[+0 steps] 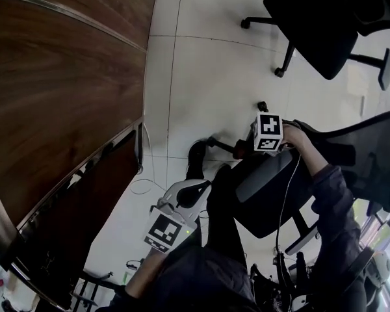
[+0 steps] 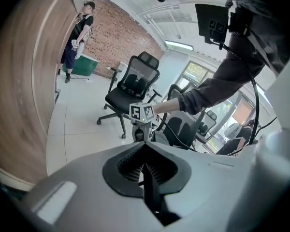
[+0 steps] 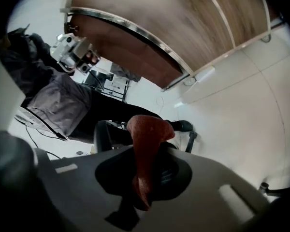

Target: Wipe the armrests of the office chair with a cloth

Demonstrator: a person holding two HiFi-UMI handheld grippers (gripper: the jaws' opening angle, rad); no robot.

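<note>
Right gripper (image 3: 146, 170): jaws clamped on a rust-red cloth (image 3: 146, 144), which stood up out of them and folded over at its top. In the head view I noted this gripper at the far end of the grey armrest (image 1: 266, 174) of the near office chair (image 1: 370, 155); I could not tell whether the cloth touched the pad. Left gripper (image 2: 145, 173): jaws together, nothing between them. It was held low beside the person's dark trousers (image 1: 224, 226), apart from the armrest and pointing toward the right gripper. A second office chair (image 1: 312, 25) stood on the pale tiled floor (image 1: 201, 64) at the far right, and a wooden counter (image 1: 58, 90) ran along the left. In the left gripper view a person (image 2: 77, 33) stood far off by a brick wall (image 2: 121, 37).
</note>
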